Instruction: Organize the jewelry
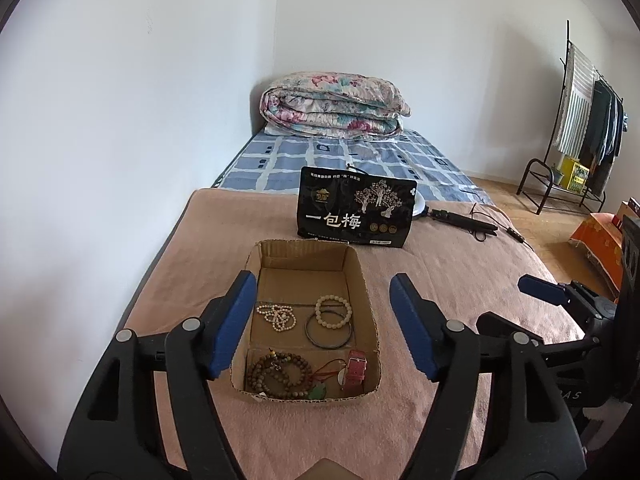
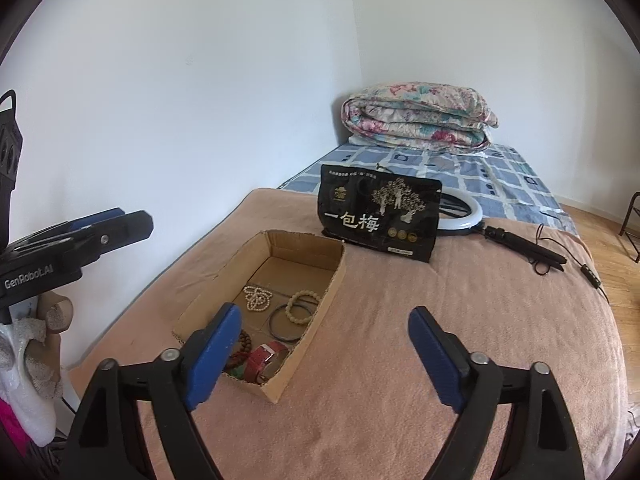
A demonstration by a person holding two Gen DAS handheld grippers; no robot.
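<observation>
An open cardboard box (image 1: 362, 276) sits on the pink blanket; it also shows in the right wrist view (image 2: 332, 284). In its far compartment lie a white bead necklace (image 1: 276, 316), a cream bead bracelet (image 1: 333, 311) and a dark bangle (image 1: 329, 330). In its near compartment lie brown wooden beads (image 1: 278, 374), a green pendant on a red cord (image 1: 319, 391) and a red-strapped watch (image 1: 355, 368). My left gripper (image 1: 324, 328) is open and empty above the box. My right gripper (image 2: 326, 354) is open and empty, over the box's near right corner.
A black snack bag (image 1: 356, 212) stands behind the box. A ring light with handle and cable (image 2: 516, 240) lies behind it to the right. A folded floral quilt (image 1: 334, 104) lies at the far end. A clothes rack (image 1: 588, 136) stands at the right.
</observation>
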